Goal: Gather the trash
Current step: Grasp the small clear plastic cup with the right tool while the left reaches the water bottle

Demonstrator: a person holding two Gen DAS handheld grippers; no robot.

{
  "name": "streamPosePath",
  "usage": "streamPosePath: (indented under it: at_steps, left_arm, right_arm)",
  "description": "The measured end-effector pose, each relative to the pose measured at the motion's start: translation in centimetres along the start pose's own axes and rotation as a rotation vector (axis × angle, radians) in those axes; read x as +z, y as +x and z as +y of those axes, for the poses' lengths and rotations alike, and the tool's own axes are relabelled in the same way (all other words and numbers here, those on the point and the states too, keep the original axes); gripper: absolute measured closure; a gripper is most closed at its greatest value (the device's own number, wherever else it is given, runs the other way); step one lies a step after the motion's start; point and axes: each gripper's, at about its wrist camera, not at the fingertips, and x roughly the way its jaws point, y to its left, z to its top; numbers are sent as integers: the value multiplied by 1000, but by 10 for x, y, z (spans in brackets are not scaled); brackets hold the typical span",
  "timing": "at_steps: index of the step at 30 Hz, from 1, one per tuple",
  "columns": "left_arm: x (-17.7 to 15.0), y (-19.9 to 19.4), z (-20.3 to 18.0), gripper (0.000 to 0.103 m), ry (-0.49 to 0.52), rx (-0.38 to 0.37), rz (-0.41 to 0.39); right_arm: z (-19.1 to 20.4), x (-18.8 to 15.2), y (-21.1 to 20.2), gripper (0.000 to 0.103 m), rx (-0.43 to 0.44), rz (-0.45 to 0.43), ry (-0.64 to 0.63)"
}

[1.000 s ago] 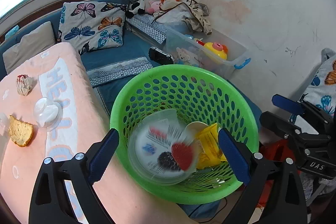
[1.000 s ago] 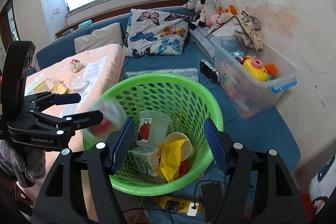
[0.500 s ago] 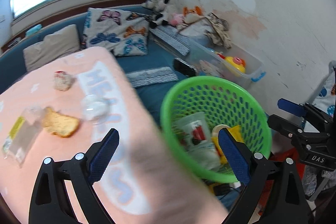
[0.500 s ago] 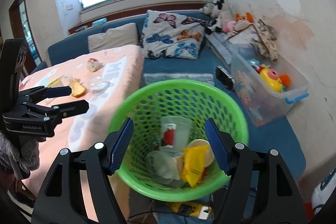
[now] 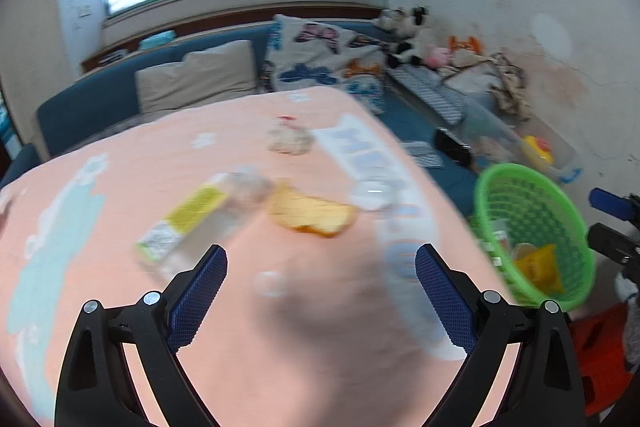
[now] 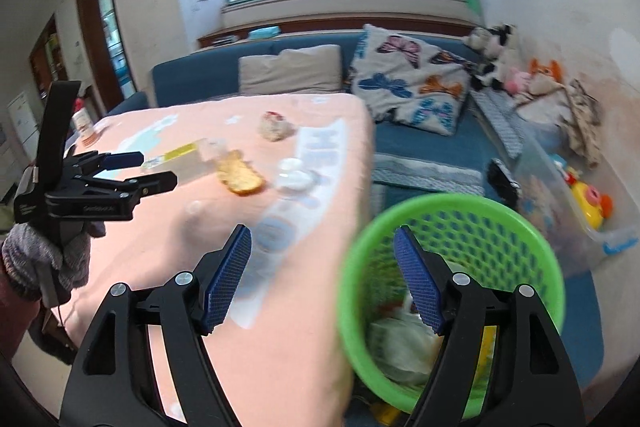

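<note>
Grippers: two black claws with blue ribbed pads, one per hand.
Left gripper (image 5: pixel 321 285): jaws spread wide, nothing between them, hovering over the pink blanket-covered table (image 5: pixel 120 267); a grey knitted glove (image 6: pixel 44 259) wraps the hand on its handle.
Right gripper (image 6: pixel 322 277): jaws well apart and just been widening, empty, straddling the table edge and the basket rim.
Trash on the table, counted: five pieces. One clear plastic wrapper with a yellow label (image 5: pixel 192 223), one torn piece of yellow bread (image 5: pixel 312 213) just right of it, one clear round plastic lid (image 5: pixel 372 193), one crumpled whitish paper ball (image 5: pixel 288 139) farther back, one small clear cap (image 5: pixel 269 283) nearest the left claw.
Basket: one round green perforated plastic basket (image 6: pixel 532 239) beside the table's right edge.
Basket contents: a yellow wrapper (image 5: pixel 540 265), a pale cup and crumpled clear plastic; blurred, no firm count.
Storage box: one clear plastic bin (image 6: pixel 560 187) against the wall, a yellow toy inside.
Around: blue sofa (image 6: pixel 208 75), one beige cushion (image 6: pixel 292 69), one butterfly-print pillow (image 6: pixel 412 83), a cluster of plush toys (image 6: pixel 496 51) in the corner.
In the way: nothing sits between either claw and the table trash.
</note>
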Motion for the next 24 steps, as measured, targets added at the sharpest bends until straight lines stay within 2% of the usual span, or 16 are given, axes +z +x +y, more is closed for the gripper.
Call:
streamPosePath:
  at_steps: [6,12,24]
  left_arm:
    - [-2,-3,53,11,-18,72,8]
    - [-1,4,87,11,-41,97,25]
    - [11,44,106,15,-31,73,64]
  right_arm:
    - [37,20,31,29,60,23,-50]
    - [62,35,71,29,81,67,-102]
    - [46,47,160,29,48,164,-71]
